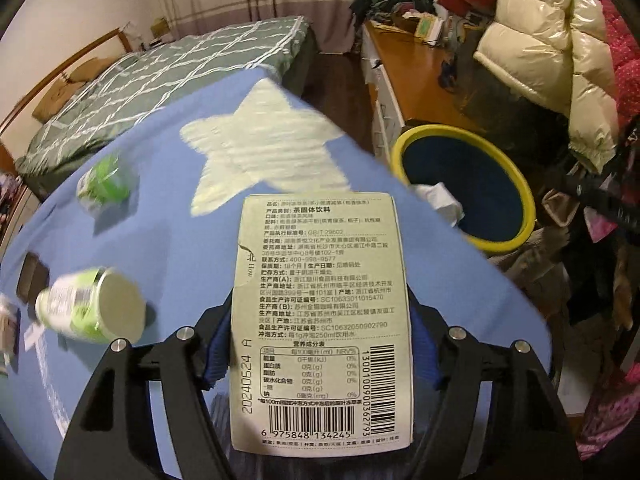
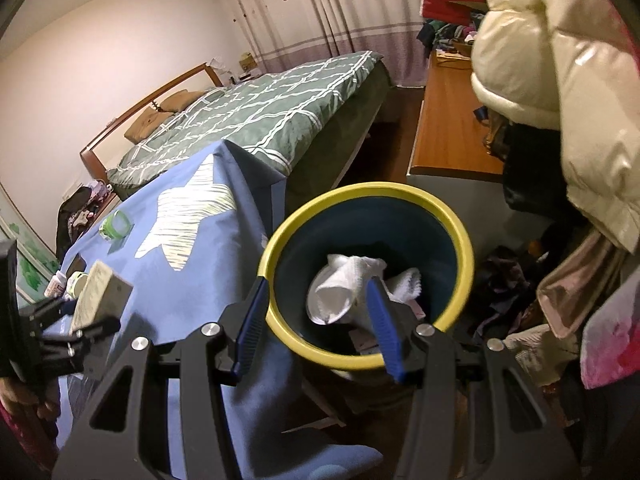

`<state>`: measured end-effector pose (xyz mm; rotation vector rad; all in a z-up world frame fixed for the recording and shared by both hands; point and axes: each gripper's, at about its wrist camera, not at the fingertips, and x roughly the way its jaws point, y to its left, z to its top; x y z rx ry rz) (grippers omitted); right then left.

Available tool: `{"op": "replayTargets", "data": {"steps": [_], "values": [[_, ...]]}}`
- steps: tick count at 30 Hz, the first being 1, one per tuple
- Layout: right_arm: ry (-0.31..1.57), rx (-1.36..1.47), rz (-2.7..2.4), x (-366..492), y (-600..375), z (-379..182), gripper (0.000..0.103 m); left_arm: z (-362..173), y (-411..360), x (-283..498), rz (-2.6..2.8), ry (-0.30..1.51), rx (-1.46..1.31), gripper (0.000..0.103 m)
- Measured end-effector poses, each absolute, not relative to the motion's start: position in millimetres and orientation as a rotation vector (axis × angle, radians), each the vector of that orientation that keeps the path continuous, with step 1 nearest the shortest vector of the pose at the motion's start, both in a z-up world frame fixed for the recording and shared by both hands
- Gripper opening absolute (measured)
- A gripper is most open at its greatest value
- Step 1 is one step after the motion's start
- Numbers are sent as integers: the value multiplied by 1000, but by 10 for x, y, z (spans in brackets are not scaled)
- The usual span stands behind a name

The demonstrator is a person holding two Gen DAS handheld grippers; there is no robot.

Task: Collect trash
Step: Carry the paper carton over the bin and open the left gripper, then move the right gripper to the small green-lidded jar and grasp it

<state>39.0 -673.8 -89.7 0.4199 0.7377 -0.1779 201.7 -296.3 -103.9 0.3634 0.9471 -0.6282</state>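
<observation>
My left gripper [image 1: 322, 312] is shut on a pale green tea carton [image 1: 322, 320] with printed label and barcodes, held above the blue star tablecloth [image 1: 180, 240]. The carton also shows in the right wrist view [image 2: 102, 294]. A yellow-rimmed, dark blue bin [image 1: 468, 184] stands to the right of the table; crumpled white tissue [image 1: 438, 200] lies in it. My right gripper [image 2: 316, 316] is open over the bin [image 2: 400, 196], with the white tissue [image 2: 340, 284] between and just beyond its fingers. A green-white bottle [image 1: 90, 308] lies on its side on the cloth. A small green cup [image 1: 104, 184] sits farther back.
A dark flat object [image 1: 32, 280] lies at the table's left edge. A bed with a green checked cover [image 1: 160, 80] is behind the table. A wooden desk [image 1: 420, 64] and hanging puffy jackets [image 1: 540, 40] are on the right, with clothes piled below.
</observation>
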Motion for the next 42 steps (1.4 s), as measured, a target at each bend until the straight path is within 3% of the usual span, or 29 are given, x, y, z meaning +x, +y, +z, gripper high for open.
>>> {"op": "replayTargets", "data": {"steps": [10,22,25,32,42], "values": [[718,445,-277,-30,-7027,-960,49,-915,-4052,2011,-785,907,443,71],[726,468,-343,-268,-7286,-1034,49,-1170,-5257,2150,-883,913,499,72],[730,472,-344,-266,-7295,-1038,49,-1201,-5370,2178,-882,907,487,87],[735,479,-322,-222,-7240,-1053,49,-1011,-5067,2196,-879,875,419,89],[779,427,-213,164,-6787,-1053,49,-508,-3129,2117,-746,710,189,96]]}}
